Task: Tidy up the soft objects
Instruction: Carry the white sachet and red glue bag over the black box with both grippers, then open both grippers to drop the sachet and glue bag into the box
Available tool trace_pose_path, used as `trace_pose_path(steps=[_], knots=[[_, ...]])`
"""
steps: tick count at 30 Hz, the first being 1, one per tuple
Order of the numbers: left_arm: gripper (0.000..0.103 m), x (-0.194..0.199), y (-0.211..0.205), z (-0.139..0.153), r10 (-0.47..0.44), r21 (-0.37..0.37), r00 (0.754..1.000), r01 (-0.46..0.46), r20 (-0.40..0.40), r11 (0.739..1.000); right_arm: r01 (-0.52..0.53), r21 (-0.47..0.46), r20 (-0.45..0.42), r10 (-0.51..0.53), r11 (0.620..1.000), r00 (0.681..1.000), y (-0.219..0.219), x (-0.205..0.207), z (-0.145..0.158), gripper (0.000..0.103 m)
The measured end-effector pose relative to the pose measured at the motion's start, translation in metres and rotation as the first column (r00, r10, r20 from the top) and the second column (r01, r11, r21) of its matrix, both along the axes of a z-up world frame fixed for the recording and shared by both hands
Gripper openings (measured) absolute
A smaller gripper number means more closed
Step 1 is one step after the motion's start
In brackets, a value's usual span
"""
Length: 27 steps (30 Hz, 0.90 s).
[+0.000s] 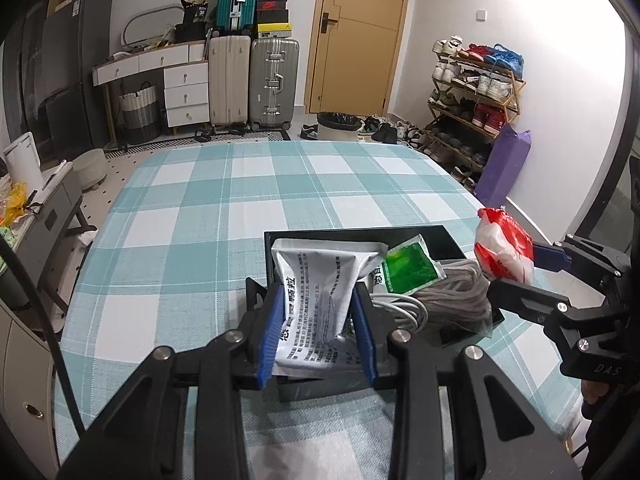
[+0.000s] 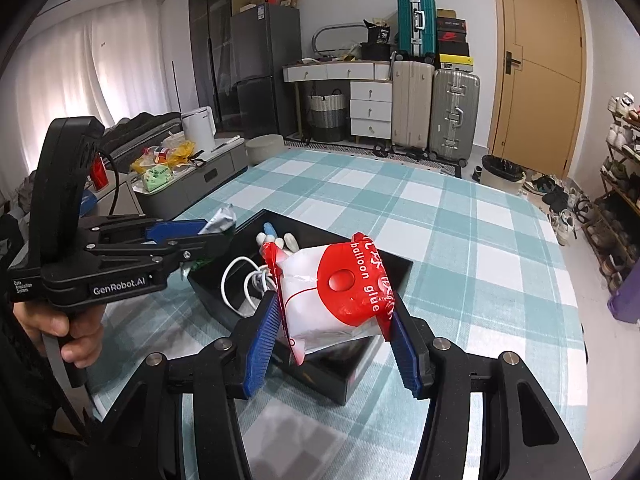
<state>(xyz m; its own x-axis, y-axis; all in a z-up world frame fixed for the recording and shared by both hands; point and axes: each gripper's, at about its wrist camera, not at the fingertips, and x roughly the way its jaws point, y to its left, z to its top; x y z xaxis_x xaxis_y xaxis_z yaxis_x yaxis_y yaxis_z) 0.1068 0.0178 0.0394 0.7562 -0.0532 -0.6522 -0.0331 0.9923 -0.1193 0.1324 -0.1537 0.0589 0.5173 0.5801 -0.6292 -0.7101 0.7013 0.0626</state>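
Observation:
My left gripper (image 1: 316, 320) is shut on a silver-white printed pouch (image 1: 320, 280), held over the near end of a black box (image 1: 450, 242). In that box lie a green sachet (image 1: 410, 266), a grey yarn bundle (image 1: 456, 296) and a white cable (image 1: 404, 308). My right gripper (image 2: 332, 320) is shut on a red-and-white balloon glue bag (image 2: 340, 292), held above the black box (image 2: 400, 276). The left wrist view shows that bag (image 1: 506, 248) off to the right, in the right gripper (image 1: 516, 268). In the right wrist view the left gripper (image 2: 208, 232) holds the pouch (image 2: 222, 220) at the box's left rim.
The box sits on a bed with a teal checked sheet (image 1: 240, 200). Beyond it stand suitcases (image 1: 252, 80), white drawers (image 1: 186, 96), a bin (image 1: 340, 124) and a shoe rack (image 1: 472, 100). A grey side table (image 2: 192, 176) with clutter stands left of the bed. A hand (image 2: 76, 336) grips the left tool.

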Motion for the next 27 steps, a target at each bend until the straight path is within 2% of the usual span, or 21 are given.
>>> trace_pose_path(steps=[27], knots=[[0.033,0.037,-0.011,-0.010,-0.025,0.066,0.999,0.028,-0.046,0.997,-0.091,-0.089,-0.040,0.087,0.992,0.995,0.044,0.038,-0.011,0.053]])
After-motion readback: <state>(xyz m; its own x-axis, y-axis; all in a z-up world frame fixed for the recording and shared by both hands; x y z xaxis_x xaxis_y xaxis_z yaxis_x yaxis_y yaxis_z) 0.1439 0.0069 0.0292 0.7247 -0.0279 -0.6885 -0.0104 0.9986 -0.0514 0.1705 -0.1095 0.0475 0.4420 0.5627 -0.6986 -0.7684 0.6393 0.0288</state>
